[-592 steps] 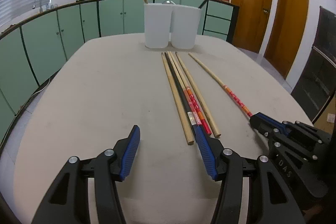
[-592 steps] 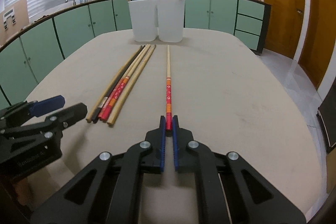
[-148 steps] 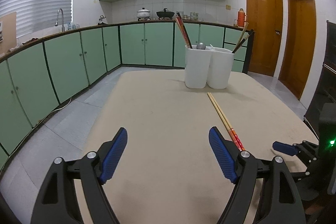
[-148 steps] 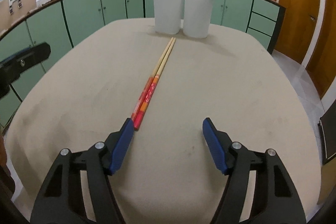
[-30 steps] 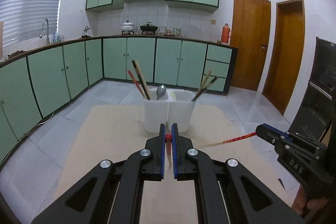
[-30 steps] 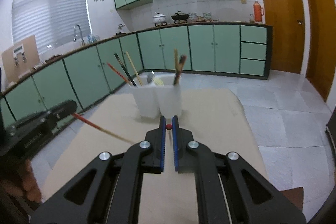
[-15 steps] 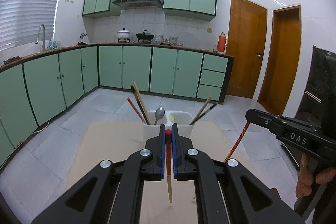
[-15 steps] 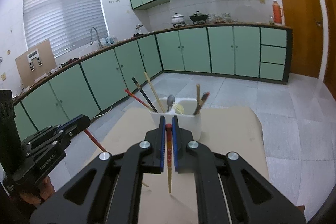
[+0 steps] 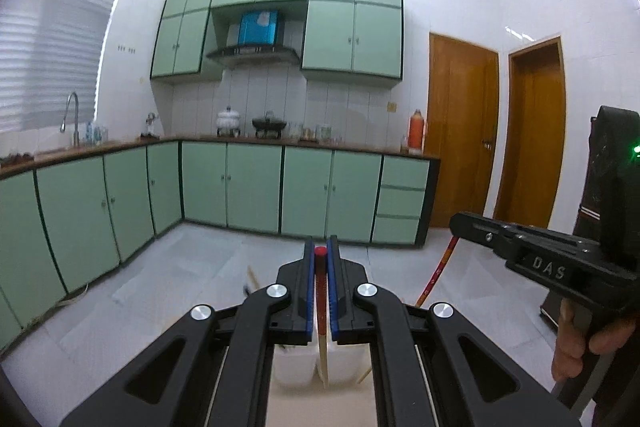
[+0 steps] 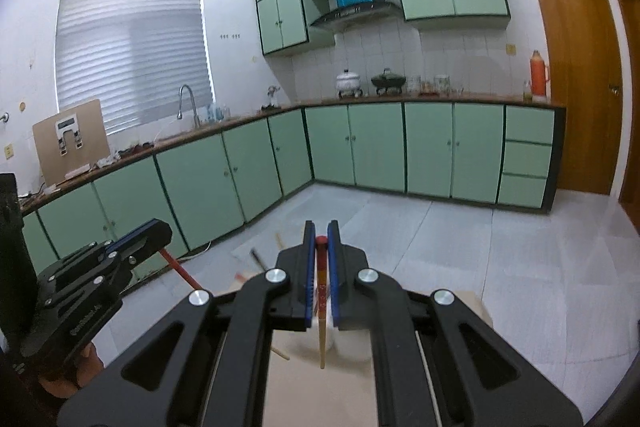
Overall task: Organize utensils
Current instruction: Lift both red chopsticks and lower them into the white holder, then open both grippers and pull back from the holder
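Observation:
My left gripper is shut on a red-topped chopstick that hangs nearly upright, its pale tip over two white cups on the beige table. In the right wrist view my right gripper is shut on a second red-and-orange chopstick, whose tip hangs above the white cups. Each gripper shows in the other's view: the right gripper with its red stick, and the left gripper with its stick. The cups are mostly hidden behind the jaws.
Tips of other chopsticks stick up from the cups. A person's hand holds the right gripper's handle. Green cabinets line the walls, with grey floor beyond the table and wooden doors at the right.
Both grippers have risen with their chopsticks. The cups have sunk low in both views, and each stick now hangs steeper over them.

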Demonstrator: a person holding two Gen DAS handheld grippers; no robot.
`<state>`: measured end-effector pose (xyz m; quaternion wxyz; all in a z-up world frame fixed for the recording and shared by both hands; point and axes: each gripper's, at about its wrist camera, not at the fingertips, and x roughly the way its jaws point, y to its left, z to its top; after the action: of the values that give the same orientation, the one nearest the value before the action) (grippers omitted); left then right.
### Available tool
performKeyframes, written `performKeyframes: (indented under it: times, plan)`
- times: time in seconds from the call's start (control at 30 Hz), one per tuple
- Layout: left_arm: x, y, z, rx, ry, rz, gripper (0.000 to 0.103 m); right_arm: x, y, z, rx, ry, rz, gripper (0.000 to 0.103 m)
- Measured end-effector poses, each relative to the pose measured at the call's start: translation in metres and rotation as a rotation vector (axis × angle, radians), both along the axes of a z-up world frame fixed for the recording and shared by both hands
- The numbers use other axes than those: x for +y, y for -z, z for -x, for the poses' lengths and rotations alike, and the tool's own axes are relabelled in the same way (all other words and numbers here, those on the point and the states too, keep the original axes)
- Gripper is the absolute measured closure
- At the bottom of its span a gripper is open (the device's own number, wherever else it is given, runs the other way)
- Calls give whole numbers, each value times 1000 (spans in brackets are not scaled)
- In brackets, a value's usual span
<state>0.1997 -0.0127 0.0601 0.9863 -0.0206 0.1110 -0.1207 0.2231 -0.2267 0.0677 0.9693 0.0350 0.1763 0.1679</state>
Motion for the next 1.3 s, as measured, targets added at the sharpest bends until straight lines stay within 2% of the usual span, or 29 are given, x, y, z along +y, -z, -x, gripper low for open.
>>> performKeyframes:
  times: [0.17,0.33,0.53,0.77,0.83,0.93,0.97,1.03,1.1,1.3]
  plan:
    - [-4,-15,-36,-40,-11,-2,98,-5,-14,-32,-32,35,11,98]
    - [-9,-4,-75,-28,-31,-16,98,-9,-4,-63,-27,61,31,98]
    - [-10,36,-113,67,-44,-26,98,-16,34,-95,50,76,17,98]
    - [-6,74,-138,181,-34,-27,97,-8,70,-109,142,45,10,94]
    - [-4,79,-139,193,-32,-28,90,-7,75,-110,159,47,4,93]
    - [2,78,-133,188,-38,-13,82,-11,79,-103,162,72,-7,79]
    - [4,76,-131,184,-41,-6,82,-12,78,-101,157,79,-12,75]
    - [9,69,-124,165,-46,2,81,-17,74,-94,142,99,-15,74]
    - [12,62,-114,138,-55,-2,79,-22,69,-86,126,114,-15,68]
    - [14,48,-82,89,-78,-21,58,-34,60,-58,82,153,-18,54]
